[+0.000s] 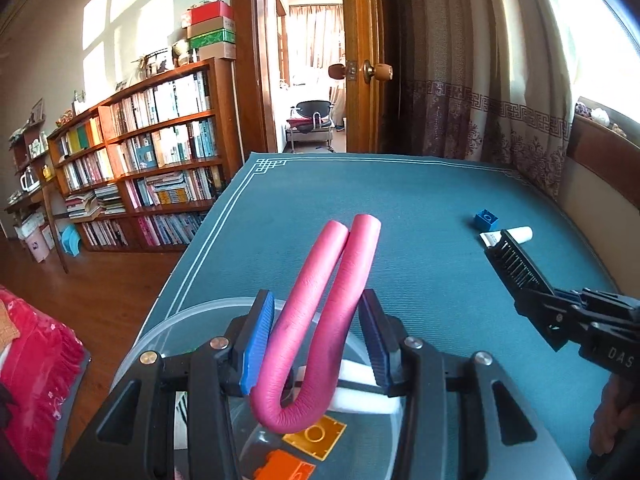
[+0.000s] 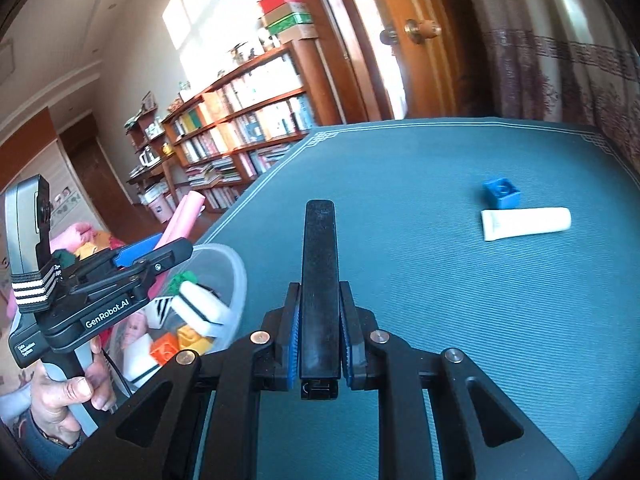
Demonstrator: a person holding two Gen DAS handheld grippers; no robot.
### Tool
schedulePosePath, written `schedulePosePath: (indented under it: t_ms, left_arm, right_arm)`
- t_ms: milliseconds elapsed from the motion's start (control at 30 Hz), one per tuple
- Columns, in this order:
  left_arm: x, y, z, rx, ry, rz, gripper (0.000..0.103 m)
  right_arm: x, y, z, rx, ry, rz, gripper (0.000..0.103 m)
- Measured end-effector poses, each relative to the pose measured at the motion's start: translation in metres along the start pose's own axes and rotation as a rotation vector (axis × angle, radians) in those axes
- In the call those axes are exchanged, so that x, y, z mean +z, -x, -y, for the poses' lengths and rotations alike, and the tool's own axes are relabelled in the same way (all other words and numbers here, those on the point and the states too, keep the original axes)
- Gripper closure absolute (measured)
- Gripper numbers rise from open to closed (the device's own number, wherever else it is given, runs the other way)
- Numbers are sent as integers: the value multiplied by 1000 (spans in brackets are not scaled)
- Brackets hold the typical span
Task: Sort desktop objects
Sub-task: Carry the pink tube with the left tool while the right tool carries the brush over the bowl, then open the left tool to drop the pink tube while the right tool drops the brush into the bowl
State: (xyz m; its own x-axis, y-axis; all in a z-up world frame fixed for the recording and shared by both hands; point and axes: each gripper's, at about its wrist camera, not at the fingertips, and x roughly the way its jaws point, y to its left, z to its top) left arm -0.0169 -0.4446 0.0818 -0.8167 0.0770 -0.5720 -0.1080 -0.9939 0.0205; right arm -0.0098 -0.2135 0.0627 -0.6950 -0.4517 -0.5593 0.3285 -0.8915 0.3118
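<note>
1. Between my left gripper point(image 1: 316, 340) pads: pink foam tube point(image 1: 320, 320), folded double, clamped near the bend, above the clear bin point(image 1: 192, 312).
2. Likely soft, light, springy; grip both legs together.
3. Right gripper point(image 2: 318, 344) pinches a black comb point(image 2: 319, 280), stiff, by its base.
4. Ahead-right of it: blue brick point(image 2: 502, 192), white tube point(image 2: 526, 223).

Right tool point(image 2: 319, 344) clamps black flat plastic comb point(image 2: 319, 280) upright between blue pads, over teal-covered counter point(image 2: 440, 300). Blue plastic building brick point(image 2: 501, 193) just beside white squeeze tube point(image 2: 526, 223), far right on counter. Left tool point(image 2: 160, 254) grips pink foam tube point(image 2: 182, 216) above clear plastic tub point(image 2: 236, 280) holding coloured bricks. Hand point(image 2: 68, 396) on left handle.
</note>
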Motion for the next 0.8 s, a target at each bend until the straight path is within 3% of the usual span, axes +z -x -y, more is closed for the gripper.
schedulePosePath:
  t_ms: [400, 800]
  left_arm:
    - [-21, 9, -70, 78, 125, -23, 54]
    - [-35, 4, -85, 69, 157, -43, 54]
  right_arm:
    - [-9, -32, -76, 124, 88, -66, 85]
    - [-25, -53, -106, 197, 140, -117, 85]
